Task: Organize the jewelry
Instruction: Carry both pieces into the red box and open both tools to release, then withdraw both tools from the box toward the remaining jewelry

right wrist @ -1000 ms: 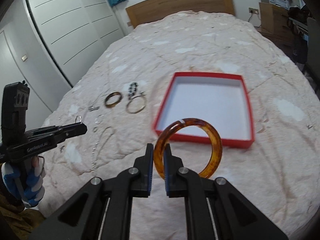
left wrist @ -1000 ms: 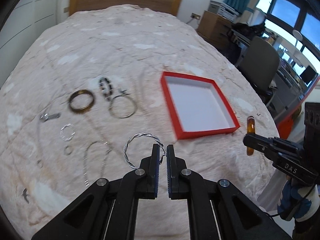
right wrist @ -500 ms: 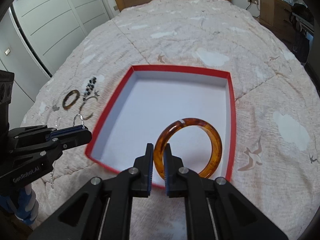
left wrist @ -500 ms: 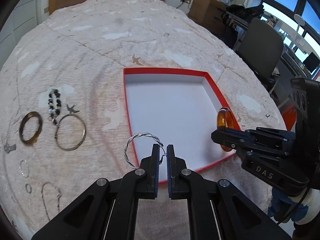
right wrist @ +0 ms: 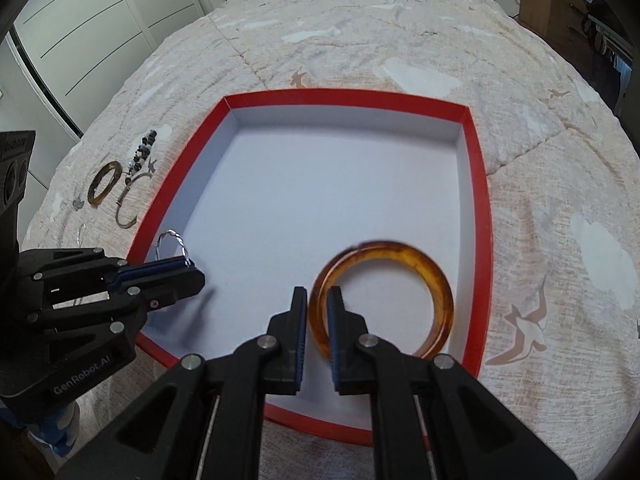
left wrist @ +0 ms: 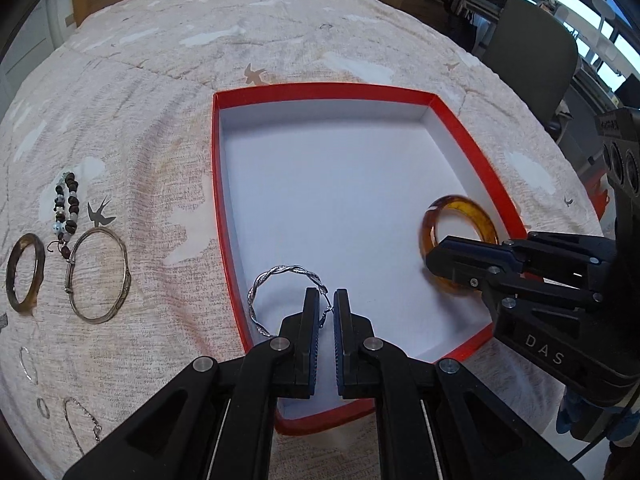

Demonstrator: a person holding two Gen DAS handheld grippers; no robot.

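Amber bangle (right wrist: 404, 276) pinched in right gripper (right wrist: 317, 300) — over red tray (right wrist: 478, 184).

A bed (left wrist: 320, 32) with a beige cover printed with white clouds and brown swallows carries everything. A shallow red box (left wrist: 218, 184) with a white floor lies on it. To the box's left lie a beaded bracelet (left wrist: 66, 204), a dark brown bangle (left wrist: 25, 272), a thin metal bangle (left wrist: 98, 276) and a few small silver pieces (left wrist: 28, 364).
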